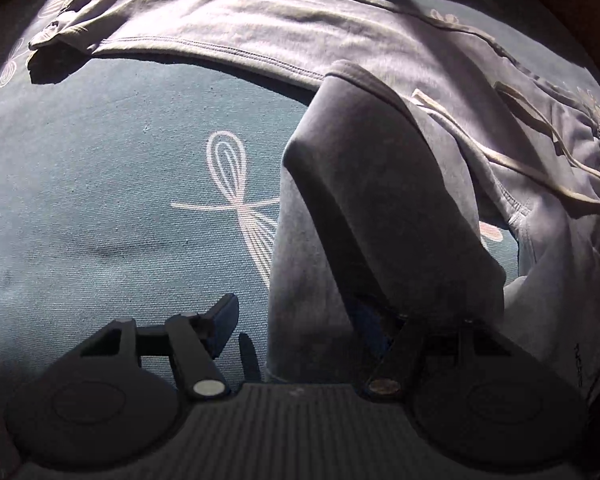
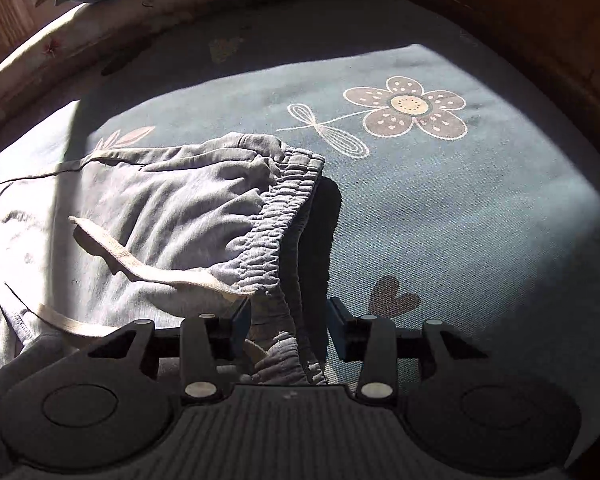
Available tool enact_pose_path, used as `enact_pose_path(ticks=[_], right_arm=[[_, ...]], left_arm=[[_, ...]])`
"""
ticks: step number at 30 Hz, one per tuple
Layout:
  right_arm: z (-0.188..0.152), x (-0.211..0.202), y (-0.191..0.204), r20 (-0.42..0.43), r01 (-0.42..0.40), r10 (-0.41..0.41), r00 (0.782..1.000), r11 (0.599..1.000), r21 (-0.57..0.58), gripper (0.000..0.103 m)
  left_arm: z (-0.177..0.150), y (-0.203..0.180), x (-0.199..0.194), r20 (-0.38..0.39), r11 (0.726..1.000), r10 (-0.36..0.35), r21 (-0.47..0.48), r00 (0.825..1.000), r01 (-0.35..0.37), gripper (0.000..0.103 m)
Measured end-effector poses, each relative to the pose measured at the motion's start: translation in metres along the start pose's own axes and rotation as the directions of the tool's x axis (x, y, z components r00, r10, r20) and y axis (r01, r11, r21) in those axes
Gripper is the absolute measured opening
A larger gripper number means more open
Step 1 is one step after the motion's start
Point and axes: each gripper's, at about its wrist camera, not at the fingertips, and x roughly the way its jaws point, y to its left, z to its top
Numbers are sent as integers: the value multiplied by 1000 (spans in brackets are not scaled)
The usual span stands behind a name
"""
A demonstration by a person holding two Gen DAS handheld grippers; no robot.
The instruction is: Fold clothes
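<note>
1. Grey sweatpants (image 1: 260,28) lie spread on a blue bedsheet (image 1: 100,184) printed with flowers; one leg stretches across the far side in the left wrist view.
2. The left gripper (image 1: 312,320) has its fingers apart; a fold of the pants rises between them and covers the right finger, so I cannot tell whether it is gripped.
3. The right gripper (image 2: 288,320) is released, fingers apart, with the elastic waistband (image 2: 276,216) between them, not pressed.
4. A pale drawstring (image 2: 140,260) lies across the pants.

Black grippers (image 2: 288,320), seemingly blue-padded.
</note>
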Motion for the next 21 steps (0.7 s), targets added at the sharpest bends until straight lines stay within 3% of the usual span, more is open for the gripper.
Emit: enact_pose_path(ticks=[4,9,10,11,14,18,21], right_arm=[[26,31,-4,-37,-88,88,995,996,1,46],[20,40,10,-75,-149,142,987,984,-96,45],[17,42,11,-88,-134,125,988,985,-108,41],[15,45,10,-99,-116,104,990,987,-115,22],[13,44,7,-90,-74,63,994,990,-124,12],[19,38,3,-66,-39,31,997,991,-128,11],[16,45,-2,-117,-12,1,993,995,-95,27]], left_arm=[[2,-5,4,-14,1000,14,-4,1000,-14,66],[5,-8,10,-36,1000,18,-4,999,-18,66],[6,-8,11,-40,1000,18,-5,999,-18,66],[7,-9,12,-44,1000,18,-5,999,-19,66],[9,-10,11,-47,1000,21,5,999,-21,66],[10,-10,12,-51,1000,23,15,998,-22,66],[10,-11,13,-55,1000,23,16,998,-22,66]])
